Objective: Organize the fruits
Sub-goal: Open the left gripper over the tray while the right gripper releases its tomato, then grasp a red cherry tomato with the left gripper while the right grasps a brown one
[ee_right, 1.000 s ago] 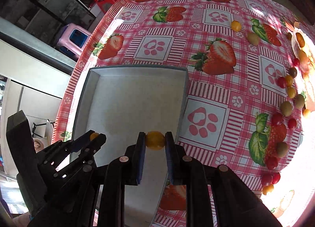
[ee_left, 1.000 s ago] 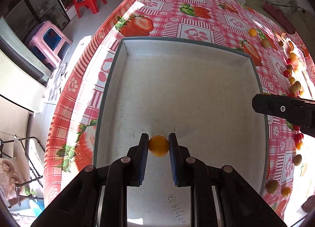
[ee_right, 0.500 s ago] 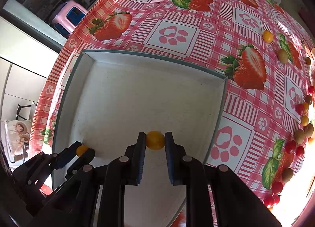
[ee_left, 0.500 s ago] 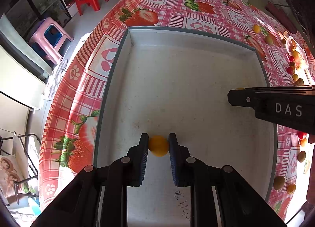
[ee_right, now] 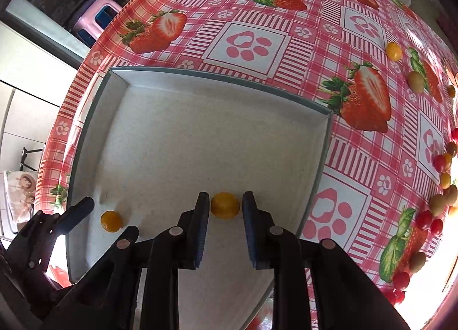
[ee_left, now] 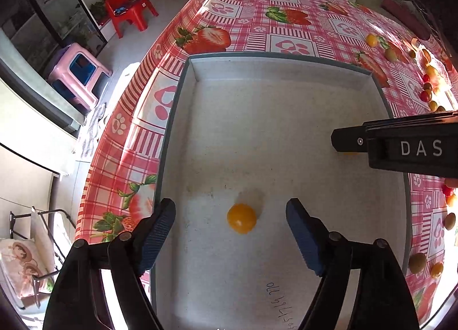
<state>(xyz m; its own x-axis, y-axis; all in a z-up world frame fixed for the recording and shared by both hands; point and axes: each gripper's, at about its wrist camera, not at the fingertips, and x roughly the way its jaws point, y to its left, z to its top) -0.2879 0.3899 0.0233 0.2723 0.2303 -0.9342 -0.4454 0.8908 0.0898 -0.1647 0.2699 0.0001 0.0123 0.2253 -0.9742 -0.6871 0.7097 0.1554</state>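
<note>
A white tray (ee_left: 274, 57) with a grey-green rim lies on the strawberry tablecloth; it also shows in the right wrist view (ee_right: 217, 77). My left gripper (ee_left: 230, 217) is wide open, and a yellow cherry tomato (ee_left: 241, 218) lies free on the tray floor between its fingers. That tomato (ee_right: 111, 220) and the left gripper (ee_right: 100, 218) show in the right wrist view. My right gripper (ee_right: 225, 207) has a second yellow tomato (ee_right: 225, 205) between its blue pads, with small gaps on both sides. The right gripper (ee_left: 343, 142) reaches in over the tray's right side.
Several red, yellow and green cherry tomatoes (ee_right: 438, 204) lie scattered along the table's right side, with two more (ee_right: 394, 51) farther back. The table's left edge (ee_left: 137, 118) drops to the floor, where a pink stool (ee_left: 78, 72) and a red chair (ee_left: 130, 14) stand.
My left gripper has opened wide and let its yellow tomato go onto the tray floor. My right gripper has moved in over the tray and its jaws have opened slightly around its tomato.
</note>
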